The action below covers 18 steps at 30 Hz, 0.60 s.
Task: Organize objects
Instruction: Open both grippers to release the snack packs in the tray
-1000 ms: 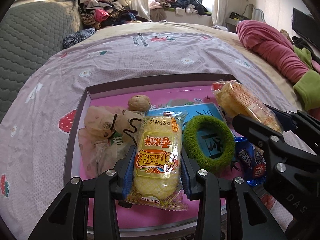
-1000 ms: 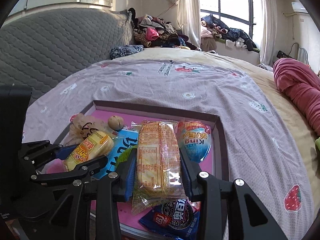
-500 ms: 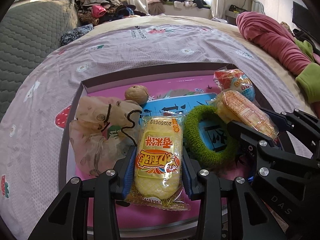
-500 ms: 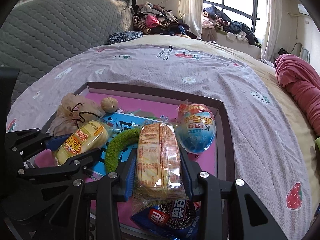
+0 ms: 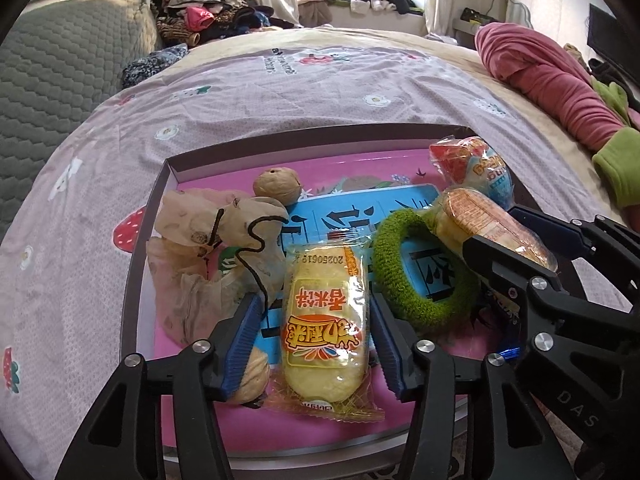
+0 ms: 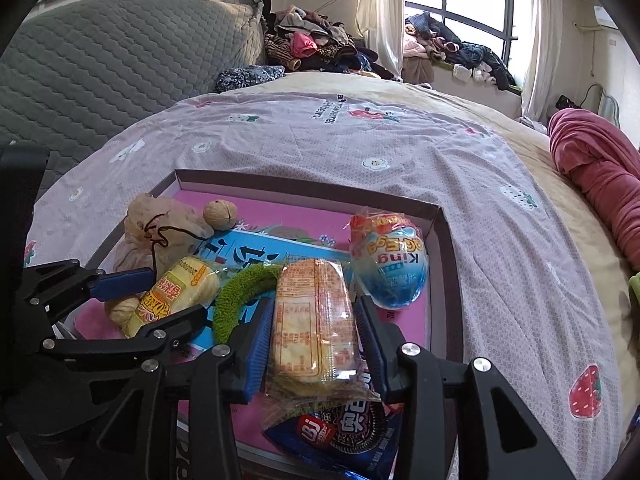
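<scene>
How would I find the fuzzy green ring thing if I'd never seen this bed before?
Look on the lilac bedsheet for the shallow box with a pink floor. Near its middle, the green ring lies on a blue card, between the yellow snack packet and the orange cracker packet. It is the only soft, fuzzy, hollow loop; everything beside it is shiny plastic wrapping.

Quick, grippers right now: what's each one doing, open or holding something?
Left gripper: jaws have just been opening; the yellow snack pack lies between them, released.
Right gripper: shut on the orange cracker pack.
</scene>
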### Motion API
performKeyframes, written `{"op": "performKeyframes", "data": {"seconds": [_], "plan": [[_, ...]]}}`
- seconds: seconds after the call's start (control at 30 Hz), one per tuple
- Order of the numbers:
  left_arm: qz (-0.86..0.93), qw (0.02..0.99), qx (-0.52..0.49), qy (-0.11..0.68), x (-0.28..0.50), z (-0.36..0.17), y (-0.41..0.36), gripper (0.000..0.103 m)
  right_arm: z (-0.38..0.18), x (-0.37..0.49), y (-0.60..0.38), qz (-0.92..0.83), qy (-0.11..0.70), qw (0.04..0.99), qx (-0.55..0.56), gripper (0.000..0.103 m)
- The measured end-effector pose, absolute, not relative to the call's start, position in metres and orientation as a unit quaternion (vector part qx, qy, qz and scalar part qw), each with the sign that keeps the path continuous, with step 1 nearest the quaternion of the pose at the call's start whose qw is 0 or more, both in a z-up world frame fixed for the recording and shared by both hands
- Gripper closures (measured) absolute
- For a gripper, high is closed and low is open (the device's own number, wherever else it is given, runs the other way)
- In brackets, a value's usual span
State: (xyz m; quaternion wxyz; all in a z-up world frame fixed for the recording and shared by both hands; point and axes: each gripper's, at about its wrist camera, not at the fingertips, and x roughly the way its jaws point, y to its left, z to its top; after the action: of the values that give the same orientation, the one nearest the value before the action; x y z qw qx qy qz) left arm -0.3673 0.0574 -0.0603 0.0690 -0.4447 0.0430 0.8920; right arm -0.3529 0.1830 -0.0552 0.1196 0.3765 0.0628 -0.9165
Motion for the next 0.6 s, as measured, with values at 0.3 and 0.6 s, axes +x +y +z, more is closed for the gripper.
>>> {"op": "performKeyframes", "data": {"seconds": [0.3,0.6], "plan": [[0.888,0.064,-0.453,0.044,-0.369,-0.063,0.055,0.031,-0.052,-0.353,0.185,-0.918,0.058,0.118,0.374,0.055],[0.888,0.067,-0.453,0.041,-0.366,-0.057,0.055,0.025,-0.038,-0.346,0.191,-0.926,0.045,0.117,0.357,0.044]]}}
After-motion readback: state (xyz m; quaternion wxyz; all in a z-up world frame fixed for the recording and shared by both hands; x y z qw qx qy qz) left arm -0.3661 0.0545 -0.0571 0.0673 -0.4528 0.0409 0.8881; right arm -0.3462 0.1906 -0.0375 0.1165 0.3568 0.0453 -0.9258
